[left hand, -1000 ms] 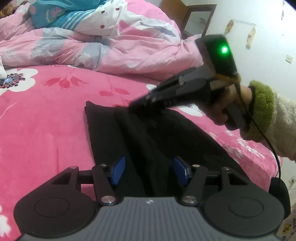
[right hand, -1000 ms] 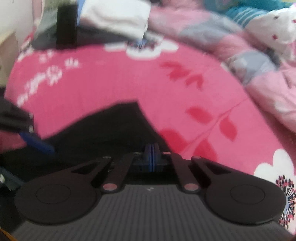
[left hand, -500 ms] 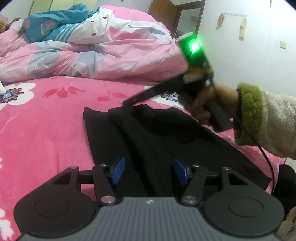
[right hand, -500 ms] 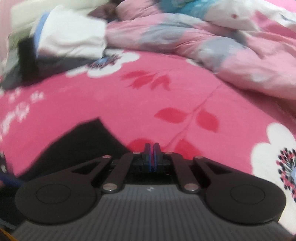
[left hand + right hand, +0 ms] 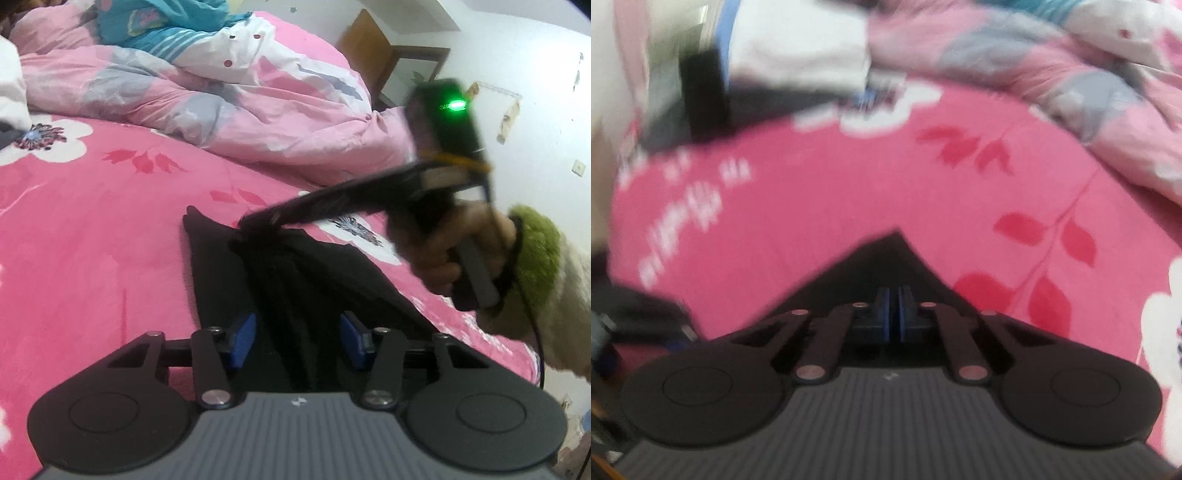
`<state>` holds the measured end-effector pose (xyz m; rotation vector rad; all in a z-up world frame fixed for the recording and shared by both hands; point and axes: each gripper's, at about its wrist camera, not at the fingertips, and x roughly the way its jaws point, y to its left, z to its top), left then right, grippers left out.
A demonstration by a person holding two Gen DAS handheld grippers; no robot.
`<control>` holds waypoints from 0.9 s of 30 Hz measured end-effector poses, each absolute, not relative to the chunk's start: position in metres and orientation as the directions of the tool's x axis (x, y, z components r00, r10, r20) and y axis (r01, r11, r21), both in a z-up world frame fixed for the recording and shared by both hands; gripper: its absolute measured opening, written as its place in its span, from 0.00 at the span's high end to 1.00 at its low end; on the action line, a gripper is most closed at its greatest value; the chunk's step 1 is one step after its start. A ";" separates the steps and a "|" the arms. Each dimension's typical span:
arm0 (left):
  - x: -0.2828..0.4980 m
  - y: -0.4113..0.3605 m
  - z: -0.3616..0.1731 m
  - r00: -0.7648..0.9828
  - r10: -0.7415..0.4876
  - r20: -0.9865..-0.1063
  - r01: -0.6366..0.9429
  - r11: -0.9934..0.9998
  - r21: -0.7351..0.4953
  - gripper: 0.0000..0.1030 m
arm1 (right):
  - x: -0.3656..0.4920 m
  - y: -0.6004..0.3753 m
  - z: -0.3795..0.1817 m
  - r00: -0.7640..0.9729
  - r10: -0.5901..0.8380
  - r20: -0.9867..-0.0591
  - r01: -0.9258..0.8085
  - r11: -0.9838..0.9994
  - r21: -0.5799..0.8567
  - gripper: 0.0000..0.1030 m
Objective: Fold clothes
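A black garment point(image 5: 218, 280) lies spread on the pink flowered bedspread point(image 5: 92, 240). My left gripper point(image 5: 298, 341) hovers low over its near end. Its jaws are closing with a raised fold of the black cloth between the blue pads point(image 5: 242, 341), which stand apart from it. A hand holds my right gripper point(image 5: 255, 223), whose tip sits at the garment's far edge. Cloth ridges run up to that tip. In the right wrist view my right gripper point(image 5: 894, 314) is shut on the black garment point(image 5: 886, 262), which peaks just ahead of the pads.
A rumpled pink quilt point(image 5: 258, 110) with a teal garment point(image 5: 159, 22) on it lies along the far side of the bed. A stack of white and dark folded clothes point(image 5: 798, 48) sits at the bed's corner. A fuzzy green cuff point(image 5: 532, 251) and a white wall are on the right.
The right gripper has dropped from above the cloth to its far edge, and folds now rise to its tip. The left pads stand closer together.
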<state>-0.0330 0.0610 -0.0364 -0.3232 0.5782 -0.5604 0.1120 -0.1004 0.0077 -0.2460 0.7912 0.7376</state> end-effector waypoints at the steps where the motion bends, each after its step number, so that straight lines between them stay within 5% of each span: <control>1: -0.033 0.062 -0.037 0.696 -0.581 -0.423 0.401 0.802 -0.442 0.60 | 0.110 -0.107 0.011 0.478 0.537 -0.695 -0.674 0.731 0.101 0.97; 7: -0.032 0.070 -0.040 0.688 -0.592 -0.420 0.378 0.786 -0.489 0.93 | 0.109 -0.117 0.002 0.499 0.611 -0.615 -0.654 0.731 0.196 0.97; 16: -0.038 0.075 -0.043 0.698 -0.565 -0.440 0.357 0.808 -0.469 0.98 | 0.135 -0.097 -0.035 0.469 0.623 -0.626 -0.636 0.730 0.251 0.94; 27: -0.040 0.078 -0.040 0.705 -0.557 -0.438 0.339 0.808 -0.482 0.98 | 0.100 -0.250 0.030 0.722 0.515 -0.462 -0.359 0.850 0.386 0.90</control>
